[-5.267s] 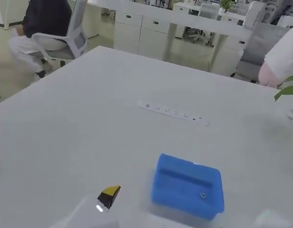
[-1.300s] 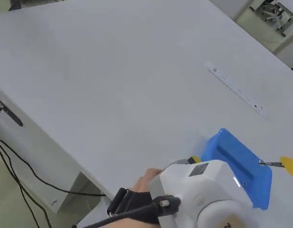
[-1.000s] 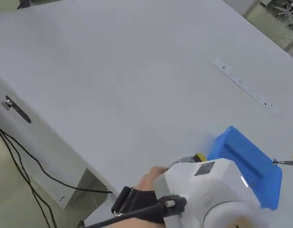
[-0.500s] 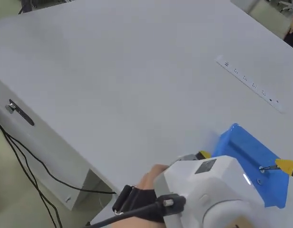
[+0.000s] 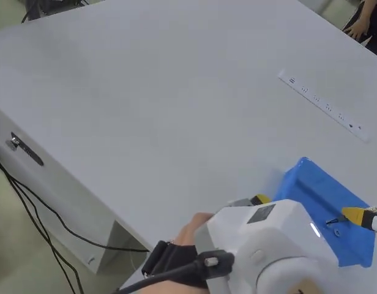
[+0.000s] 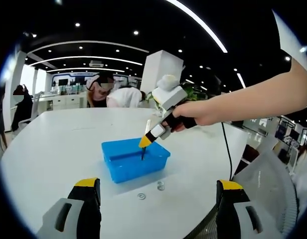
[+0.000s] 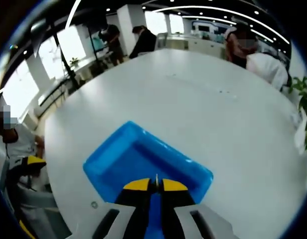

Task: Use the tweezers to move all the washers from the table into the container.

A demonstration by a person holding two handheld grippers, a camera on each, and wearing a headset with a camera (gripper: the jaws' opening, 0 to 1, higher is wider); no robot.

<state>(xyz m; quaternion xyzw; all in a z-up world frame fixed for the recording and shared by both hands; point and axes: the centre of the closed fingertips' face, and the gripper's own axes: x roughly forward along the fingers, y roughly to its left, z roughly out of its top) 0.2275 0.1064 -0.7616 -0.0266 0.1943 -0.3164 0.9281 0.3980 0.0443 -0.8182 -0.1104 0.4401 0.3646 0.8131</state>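
Left gripper view has the left tool (image 6: 157, 184) at six o'clock, its jaws spread wide and holding nothing. Ahead of it on the pale worktop (image 6: 54, 144) lie a washer (image 6: 141, 195) and a second washer (image 6: 160, 185). Both lie flat, just off the five o'clock edge of the blue container (image 6: 136, 159).

Coming in from one o'clock, the right tool (image 6: 145, 141) is clamped tight on the tweezers (image 6: 142, 153), whose points dip inside the container. Whether they pinch a washer is too small to tell. In the right gripper view the same closed jaws carry the thin steel tip between them, and one washer (image 7: 94, 204) lies on the worktop at the container's eight o'clock.

These washers look thin, hard and very light, and are probably slick. Lying flat, they offer no edge to get under. The surest hold is likely one tweezer point through the hole and the other outside the rim, pinching the ring's wall. The tweezers are slim and springy, so a gentle, steady squeeze suits them; too hard a pinch could flick a washer away.
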